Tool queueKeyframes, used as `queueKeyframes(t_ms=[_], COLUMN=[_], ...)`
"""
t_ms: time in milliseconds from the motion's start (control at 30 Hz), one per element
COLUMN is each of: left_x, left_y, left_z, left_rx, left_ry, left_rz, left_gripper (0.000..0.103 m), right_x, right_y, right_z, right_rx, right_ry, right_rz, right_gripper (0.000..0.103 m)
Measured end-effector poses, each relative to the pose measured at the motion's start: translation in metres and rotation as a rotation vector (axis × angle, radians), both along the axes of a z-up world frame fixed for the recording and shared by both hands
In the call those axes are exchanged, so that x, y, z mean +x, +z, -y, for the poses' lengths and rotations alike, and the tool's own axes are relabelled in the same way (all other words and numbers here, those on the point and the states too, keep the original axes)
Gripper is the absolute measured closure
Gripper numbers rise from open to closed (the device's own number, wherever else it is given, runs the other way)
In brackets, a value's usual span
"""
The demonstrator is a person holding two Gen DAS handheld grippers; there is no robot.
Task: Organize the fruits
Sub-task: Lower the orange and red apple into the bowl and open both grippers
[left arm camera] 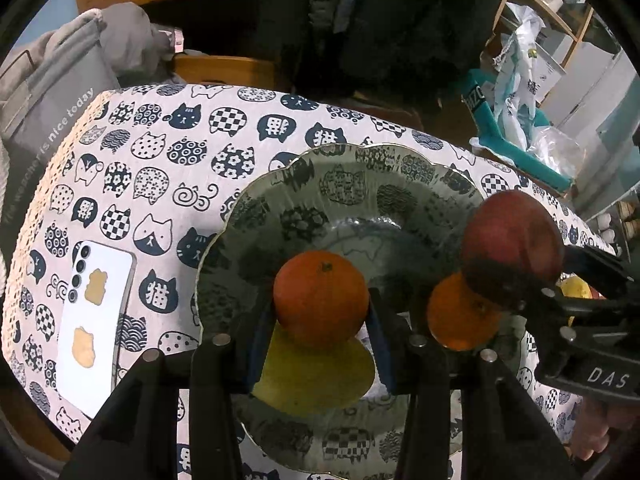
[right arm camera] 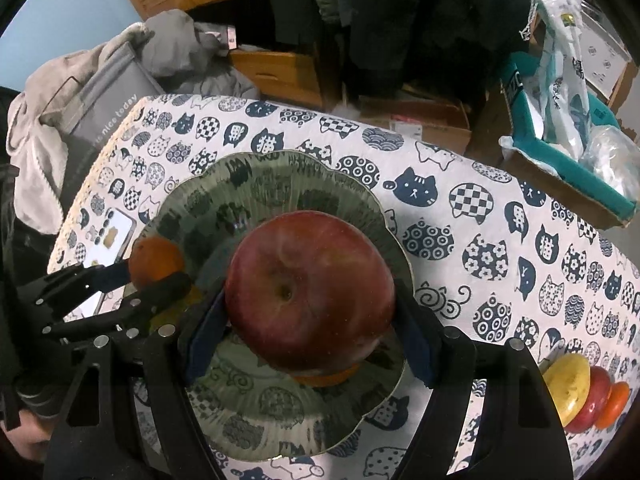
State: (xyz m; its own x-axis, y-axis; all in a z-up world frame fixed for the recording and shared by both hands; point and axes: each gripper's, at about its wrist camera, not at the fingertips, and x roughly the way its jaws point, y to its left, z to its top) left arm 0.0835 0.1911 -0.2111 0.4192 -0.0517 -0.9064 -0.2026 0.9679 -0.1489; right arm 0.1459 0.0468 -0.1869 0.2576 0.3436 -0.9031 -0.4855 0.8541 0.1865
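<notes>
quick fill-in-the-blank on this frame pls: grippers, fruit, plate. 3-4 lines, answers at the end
1. The left gripper is shut on an ____.
2. The right gripper is shut on a red ____.
3. Both fruits are held above the glass ____ on the cat-print tablecloth.
4. A white ____ lies on the cloth beside that dish, camera side up.

Answers: orange; apple; plate; phone

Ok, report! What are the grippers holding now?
Left hand-held gripper shut on orange. Right hand-held gripper shut on apple. Both over plate; second orange there.
</notes>
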Motion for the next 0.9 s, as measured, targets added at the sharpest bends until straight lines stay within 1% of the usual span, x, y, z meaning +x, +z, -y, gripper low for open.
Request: queueKeyframes(t_ms=[133, 267, 300, 367, 533, 600, 767, 833, 900], left_x=[0.001, 0.001, 0.001, 0.0, -0.003, -0.004, -0.007, -0.009, -0.01], left_y=[-0.004, -0.004, -0.004, -0.002, 0.001, 0.001, 0.003, 0.004, 0.007], left_z=[0.005, 0.005, 0.004, 0.001, -0.004, -0.007, -0.012, -0.014, -0.015], left_rx=[0.017, 0.031, 0.028, 0.033, 0.045, 0.053, 0.061, 0.076, 0.074], left_ry=[-0.019, -0.014, -0.01, 0.001, 0.026, 0.039, 0.06, 0.065, 0.069], left_rz=[-0.007, -0.013, -0.012, -0.007, -0.002, -0.003, 0.0, -0.002, 0.002], left_gripper=[0.057, 0.057, 0.054, 0.038, 0.033, 0.028, 0.027, 0.027, 0.027], right_x=[0.002, 0.005, 0.006, 0.008, 0.012, 0.014, 0.015, 0.014, 0.014], right_y=[-0.001, -0.004, -0.004, -0.006, -0.01, -0.012, -0.015, -0.013, -0.009], right_z=[-0.002, -0.004, -0.004, -0.005, -0.009, -0.011, -0.014, -0.014, -0.013], right_rx=[-0.003, -0.008, -0.005, -0.005, -0.017, -0.019, -0.028, -0.017, -0.009], right_ry=[0.004, 0.001, 0.001, 0.001, 0.008, 0.011, 0.009, 0.009, 0.005], right_rz=[-0.003, -0.007, -0.01, -0.018, -0.04, -0.05, -0.047, -0.03, -0.014], right_gripper=[0.025, 0.025, 0.025, 0.025, 0.025, 0.025, 0.025, 0.025, 0.023])
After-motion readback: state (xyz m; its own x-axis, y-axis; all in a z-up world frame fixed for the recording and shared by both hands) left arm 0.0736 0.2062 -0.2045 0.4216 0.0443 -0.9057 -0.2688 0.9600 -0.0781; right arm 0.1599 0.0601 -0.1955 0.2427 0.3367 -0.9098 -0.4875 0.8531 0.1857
